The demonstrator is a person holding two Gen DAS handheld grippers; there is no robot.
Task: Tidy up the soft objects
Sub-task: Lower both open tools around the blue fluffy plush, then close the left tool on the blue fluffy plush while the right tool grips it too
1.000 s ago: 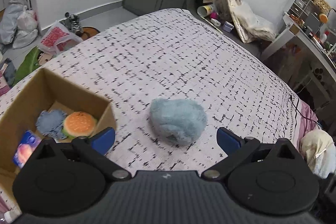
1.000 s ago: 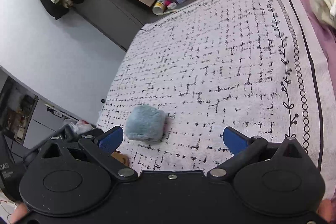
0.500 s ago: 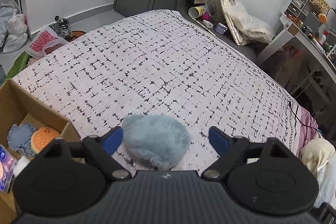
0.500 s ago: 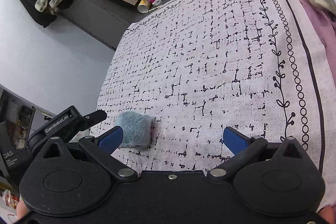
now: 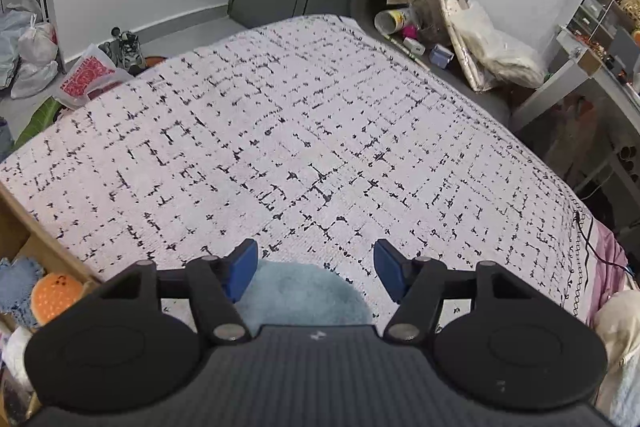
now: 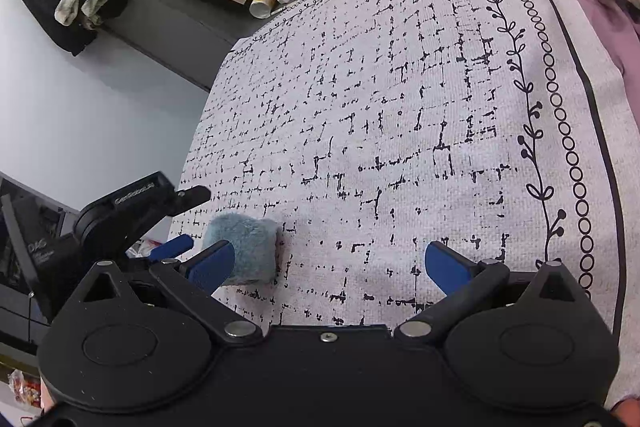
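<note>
The left gripper (image 5: 316, 273) pointed steeply down at the bedspread (image 5: 304, 131), its jaws closing with the fluffy blue soft toy (image 5: 304, 293) lying between the blue pads. In the left wrist view the left-hand pad (image 5: 239, 273) sat right against the toy's edge, while the right-hand pad stood clear of it with patterned cloth showing in the gap, so the toy was framed but not squeezed. The toy rested on the bedspread, close under the gripper body, which hid its near part.

To the gripper's left, at the edge of that view, stood an open cardboard box (image 5: 24, 227). Inside it lay an orange burger-shaped squishy (image 5: 56, 297) and, just beside that, a blue fuzzy item (image 5: 18, 285); other contents lower down were too cut off to name.

The right gripper (image 6: 328, 263) hovered over the same bedspread with its jaws spread wide and nothing between them. From its view the blue toy lay ahead and to the left, partly behind its left pad (image 6: 212, 263), with the left gripper's black body and blue pad on the toy's far left side.
</note>
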